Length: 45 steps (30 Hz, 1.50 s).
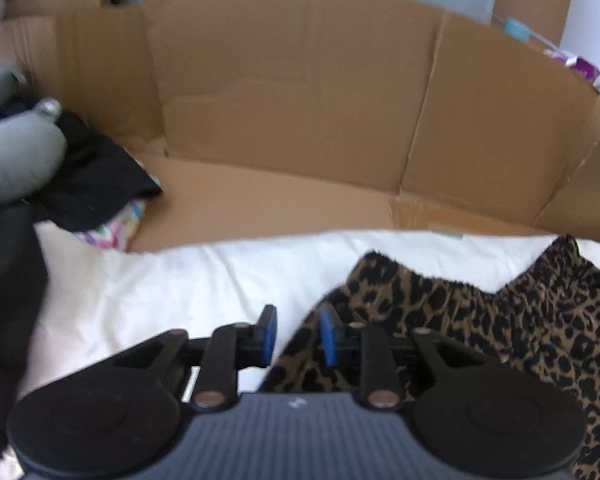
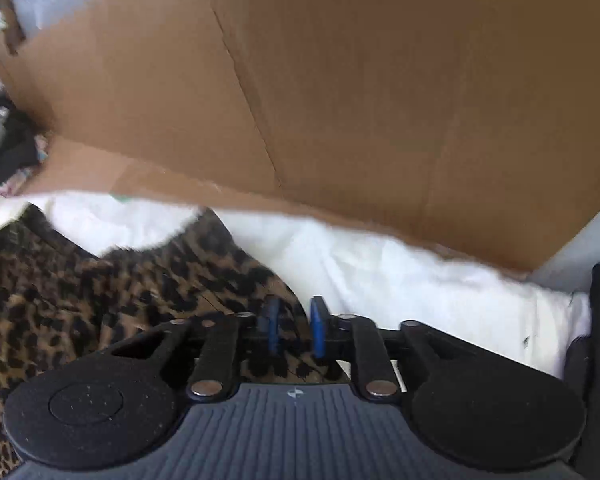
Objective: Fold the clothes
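Left gripper [image 1: 298, 336] hangs with its blue pads a narrow gap apart and nothing pinched, poised right over the near left edge of the leopard-print garment [image 1: 480, 320], which lies rumpled on the white sheet [image 1: 160, 288]. Right gripper [image 2: 294, 330] has its pads slightly parted too, over the garment's right edge (cloth shows through the gap, though whether the pads touch it is unclear). Farther out, an opened cardboard box [image 1: 300, 100] walls off the far side, with a pile of dark clothes [image 1: 96, 176] at far left.
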Tool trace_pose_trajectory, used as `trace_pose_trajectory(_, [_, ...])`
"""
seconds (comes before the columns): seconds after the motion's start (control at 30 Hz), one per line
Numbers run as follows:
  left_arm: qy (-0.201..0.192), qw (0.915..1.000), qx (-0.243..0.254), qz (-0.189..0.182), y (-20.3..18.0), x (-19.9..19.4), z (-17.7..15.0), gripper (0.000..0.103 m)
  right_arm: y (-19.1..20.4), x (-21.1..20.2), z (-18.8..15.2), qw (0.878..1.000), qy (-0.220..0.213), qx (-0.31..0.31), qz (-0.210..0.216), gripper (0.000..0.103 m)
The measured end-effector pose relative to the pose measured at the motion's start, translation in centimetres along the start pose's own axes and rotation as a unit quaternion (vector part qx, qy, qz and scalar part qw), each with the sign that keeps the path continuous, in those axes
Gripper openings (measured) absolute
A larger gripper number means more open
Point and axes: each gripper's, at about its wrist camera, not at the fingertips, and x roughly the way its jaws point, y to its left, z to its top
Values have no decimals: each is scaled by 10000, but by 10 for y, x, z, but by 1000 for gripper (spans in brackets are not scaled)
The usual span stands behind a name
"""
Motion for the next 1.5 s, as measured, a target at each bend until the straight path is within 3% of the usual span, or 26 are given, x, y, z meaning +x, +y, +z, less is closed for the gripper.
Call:
trace_pose_trajectory(0.2, [-76,9991,282,-317,-19,-23,-16,27,9,-27,-19,9992,-140,-169,341,21])
trace_pose_trajectory(0.4, [177,9963,613,-579,-54,-25,-48,27,22,-17,-60,9985,128,-84,523,21])
trace_pose_trajectory(0.5, [447,9952,612,-625,-63,-15,-64,27,28,-5,-77,9986,324,-81,410,23])
trace_pose_trajectory(0.57, [577,9953,515,-586,-63,-7,-75,27,25,-5,-84,9988,244,47,419,23])
trace_pose_trajectory(0.67, [467,9960,582,-495,-61,-8,-81,31,25,-9,-87,9991,287,-31,320,23])
trace_pose_trajectory(0.83, [433,9969,537,-371,-58,-22,-81,28,29,-20,-89,9989,457,-139,19,23])
trace_pose_trajectory(0.9, [301,9979,367,-430,-52,-34,-79,28,27,-31,-83,9995,276,160,-54,23])
trace_pose_trajectory(0.97, [210,9986,125,-464,-46,-44,-79,28,31,-38,-77,9990,60,426,145,23])
trace_pose_trajectory(1.17, [344,9987,95,-368,-40,-54,-98,28,77,-20,-74,9990,32,-169,405,24])
trace_pose_trajectory(1.3, [687,9971,133,-301,-36,-41,-114,28,91,2,-80,9987,259,-395,210,25])
trace_pose_trajectory(1.5, [659,9970,339,-205,-39,-44,-125,29,95,-3,-93,9991,301,-234,208,29])
